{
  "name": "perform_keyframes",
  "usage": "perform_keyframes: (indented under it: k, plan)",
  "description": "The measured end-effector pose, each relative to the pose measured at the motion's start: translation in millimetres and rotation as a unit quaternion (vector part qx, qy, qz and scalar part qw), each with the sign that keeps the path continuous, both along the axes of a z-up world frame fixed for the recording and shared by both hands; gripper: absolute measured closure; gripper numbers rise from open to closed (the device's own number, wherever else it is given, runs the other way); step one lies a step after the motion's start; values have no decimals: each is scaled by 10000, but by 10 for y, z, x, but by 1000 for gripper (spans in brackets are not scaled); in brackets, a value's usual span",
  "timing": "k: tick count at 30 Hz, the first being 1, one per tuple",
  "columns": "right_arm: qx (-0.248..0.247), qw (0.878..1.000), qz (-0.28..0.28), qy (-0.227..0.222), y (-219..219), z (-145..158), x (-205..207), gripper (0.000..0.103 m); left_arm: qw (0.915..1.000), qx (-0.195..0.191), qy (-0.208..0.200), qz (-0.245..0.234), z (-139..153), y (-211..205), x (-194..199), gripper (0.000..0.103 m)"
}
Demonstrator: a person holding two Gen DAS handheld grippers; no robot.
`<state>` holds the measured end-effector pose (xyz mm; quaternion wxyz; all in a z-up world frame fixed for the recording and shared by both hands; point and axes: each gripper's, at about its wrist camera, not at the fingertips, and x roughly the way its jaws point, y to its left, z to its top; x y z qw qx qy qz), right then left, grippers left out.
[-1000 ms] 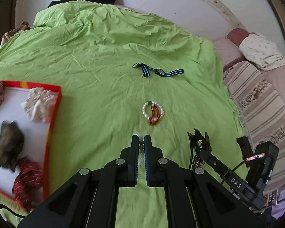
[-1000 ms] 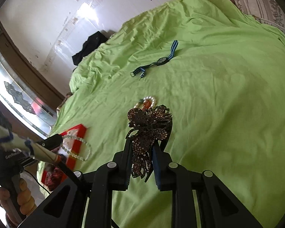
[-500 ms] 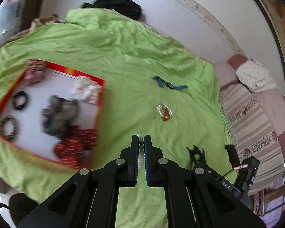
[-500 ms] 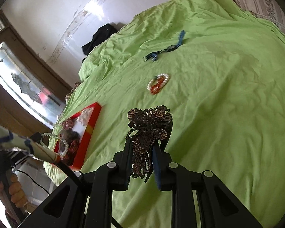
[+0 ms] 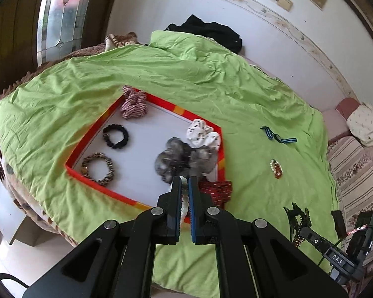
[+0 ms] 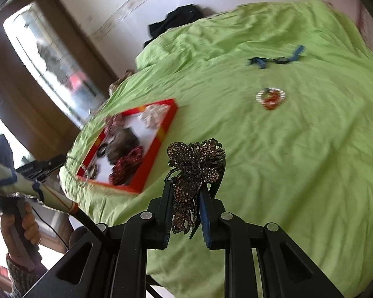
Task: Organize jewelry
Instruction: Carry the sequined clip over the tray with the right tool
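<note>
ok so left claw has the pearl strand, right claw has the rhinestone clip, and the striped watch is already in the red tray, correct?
Not the watch. The left wrist view shows the striped watch lying on the green sheet, outside the red tray. The rest holds: the left claw is shut on the pearl strand, the right claw on the rhinestone clip.

tray (image 5: 94,134) left half bare; scrunchies (image 5: 184,159) crowd its right

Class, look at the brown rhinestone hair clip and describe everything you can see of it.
The hair clip is flower-shaped, its petals paved with small brown-bronze rhinestones on what looks like dark metal. It stands upright, pinched at its lower half between the fingers of the right hand-held gripper, petals fanning above them. It hangs over the green sheet, touching only the gripper.
</note>
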<state>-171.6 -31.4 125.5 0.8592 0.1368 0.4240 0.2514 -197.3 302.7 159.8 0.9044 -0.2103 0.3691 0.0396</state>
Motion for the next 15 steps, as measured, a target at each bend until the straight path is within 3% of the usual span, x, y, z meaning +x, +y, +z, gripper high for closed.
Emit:
perform_keyframes:
  k: [9, 15]
  plan:
    - [-261, 9962, 824, -55, 905, 154, 169, 81, 9986, -519, -52, 51, -198, 347, 237, 98]
    - [-299, 9909, 1315, -36, 1556, 281, 422, 81, 9960, -877, 68, 141, -510, 536, 508, 98]
